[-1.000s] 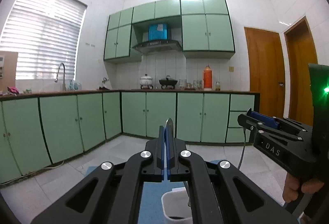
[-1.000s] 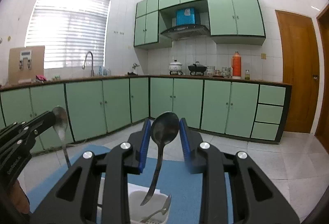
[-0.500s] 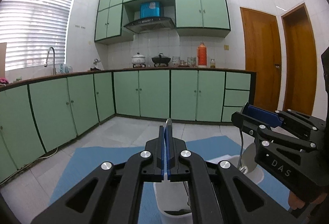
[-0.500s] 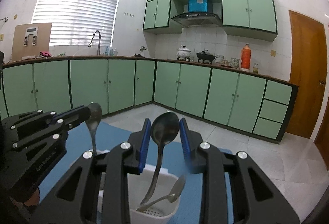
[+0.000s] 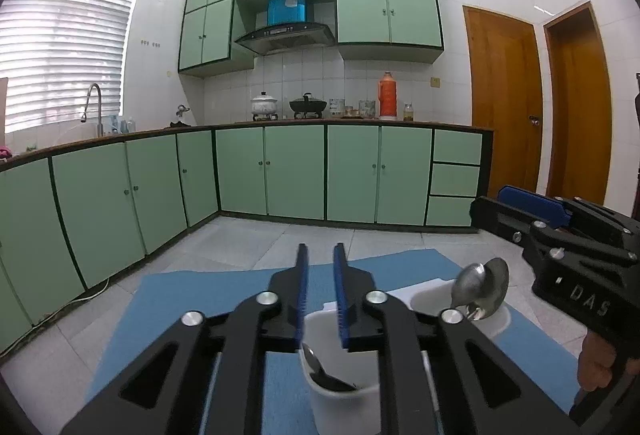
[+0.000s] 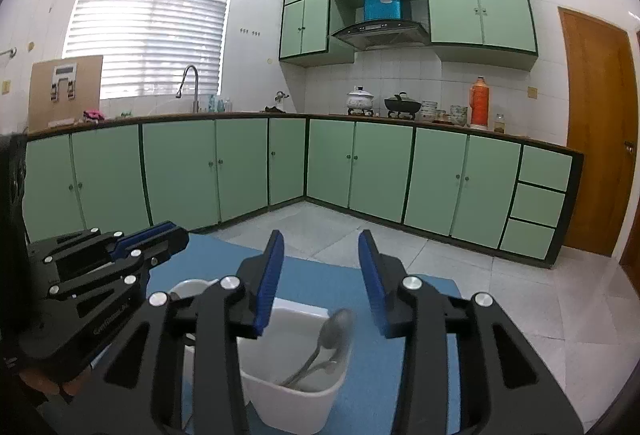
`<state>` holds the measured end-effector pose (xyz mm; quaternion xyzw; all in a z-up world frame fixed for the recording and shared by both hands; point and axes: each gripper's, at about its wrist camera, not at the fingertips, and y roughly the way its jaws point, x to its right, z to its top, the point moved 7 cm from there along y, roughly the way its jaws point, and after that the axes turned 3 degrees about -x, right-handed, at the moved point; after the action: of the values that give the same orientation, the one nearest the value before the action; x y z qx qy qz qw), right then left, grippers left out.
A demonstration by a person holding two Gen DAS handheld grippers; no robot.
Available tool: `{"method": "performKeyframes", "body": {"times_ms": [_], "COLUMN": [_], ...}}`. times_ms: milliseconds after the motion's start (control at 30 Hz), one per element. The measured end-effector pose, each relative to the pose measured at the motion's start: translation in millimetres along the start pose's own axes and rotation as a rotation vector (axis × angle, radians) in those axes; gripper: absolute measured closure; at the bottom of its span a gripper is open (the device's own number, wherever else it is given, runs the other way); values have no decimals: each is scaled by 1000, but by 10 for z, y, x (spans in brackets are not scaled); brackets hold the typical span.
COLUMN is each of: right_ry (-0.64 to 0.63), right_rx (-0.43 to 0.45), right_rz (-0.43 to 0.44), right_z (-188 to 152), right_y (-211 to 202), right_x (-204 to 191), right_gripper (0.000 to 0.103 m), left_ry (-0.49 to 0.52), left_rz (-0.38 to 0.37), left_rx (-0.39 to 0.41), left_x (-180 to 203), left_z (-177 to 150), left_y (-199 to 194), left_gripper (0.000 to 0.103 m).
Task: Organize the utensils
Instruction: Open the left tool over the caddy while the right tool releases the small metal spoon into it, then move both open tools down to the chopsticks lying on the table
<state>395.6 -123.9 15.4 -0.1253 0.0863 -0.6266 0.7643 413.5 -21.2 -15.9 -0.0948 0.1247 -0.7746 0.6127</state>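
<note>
Green kitchen cabinets back a blue mat [image 6: 400, 299]. Both glossy steel spoons have just dropped: one [image 5: 320, 371] into the white cup [image 5: 344, 395] below the left claw [image 5: 320, 289], one [image 6: 324, 345] into the white bin [image 6: 292, 395] below the right claw [image 6: 322, 285]. Both claws now gape empty, so this placement looks finished.

- Below my left gripper [image 5: 320, 255] a utensil holder [image 5: 344, 395] stands on the mat [image 5: 192, 307], a spoon [image 5: 320, 371] lying inside it.
- To its right stands a second holder [image 5: 432, 301] with spoons [image 5: 484, 287] in it, under my right gripper [image 6: 320, 247].
- In the right wrist view, that holder [image 6: 288, 395] has the first one [image 6: 192, 287] on its left.
- Behind the mat, base cabinets [image 5: 296, 171] line the wall.
</note>
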Motion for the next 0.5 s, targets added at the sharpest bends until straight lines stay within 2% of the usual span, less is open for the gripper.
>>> {"method": "performKeyframes", "body": {"times_ms": [133,367,433,500], "right_ry": [53,108,126,137], "right_rx": [9,18,12,5], "right_rz": [10,-27,-32,-49], "right_z": [17,-47,-97,-150], "right_y": [-130,-396,-474,-548], "right_x": [104,300,354,396], "right_gripper": [61,50,46,36], "left_ry": [-6,-51,-62,-72], "left_rz": [3,21,28,41], "left_rx": [14,38,43,45], "left_x": [-12,-131,-165,-203], "left_z": [16,8,-3,-26], "left_y": [-103,-367,-459,-574], "left_gripper": [72,52,40,31]}}
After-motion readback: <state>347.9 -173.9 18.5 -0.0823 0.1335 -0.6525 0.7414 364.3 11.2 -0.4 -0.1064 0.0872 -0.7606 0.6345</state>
